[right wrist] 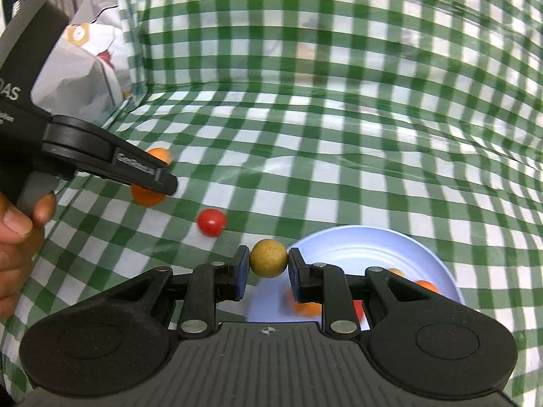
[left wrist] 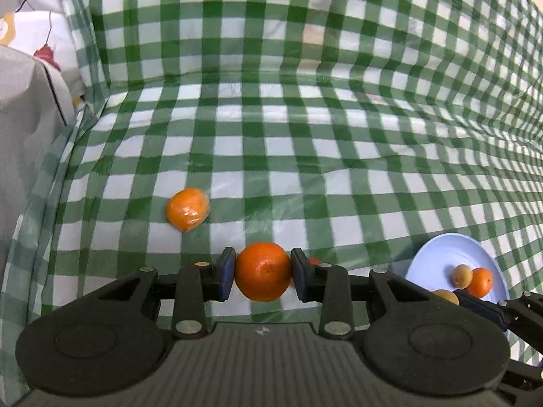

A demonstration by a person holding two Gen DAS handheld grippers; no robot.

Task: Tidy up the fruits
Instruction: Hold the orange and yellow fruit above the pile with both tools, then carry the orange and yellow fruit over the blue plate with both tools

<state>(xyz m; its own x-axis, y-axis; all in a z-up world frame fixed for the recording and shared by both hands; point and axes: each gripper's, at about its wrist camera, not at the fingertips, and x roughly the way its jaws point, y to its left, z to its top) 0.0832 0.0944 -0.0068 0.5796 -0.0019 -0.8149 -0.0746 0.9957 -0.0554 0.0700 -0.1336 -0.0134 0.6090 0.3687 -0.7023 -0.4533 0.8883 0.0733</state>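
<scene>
The round pale-blue plastic plate (right wrist: 366, 247) lies just ahead-right of the right gripper (right wrist: 268, 264), which pinches a small tan-yellow round fruit (right wrist: 268, 257) at its near rim, while the left gripper (left wrist: 263, 273), farther left of the plate, clamps a glossy orange mandarin (left wrist: 263, 271).

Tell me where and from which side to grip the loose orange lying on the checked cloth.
Grip the loose orange across its widest middle, coming from above with a finger on either side. It is round and sits alone on the flat cloth, with nothing beside it to block the fingers. Both grippers already hold fruit.
</scene>
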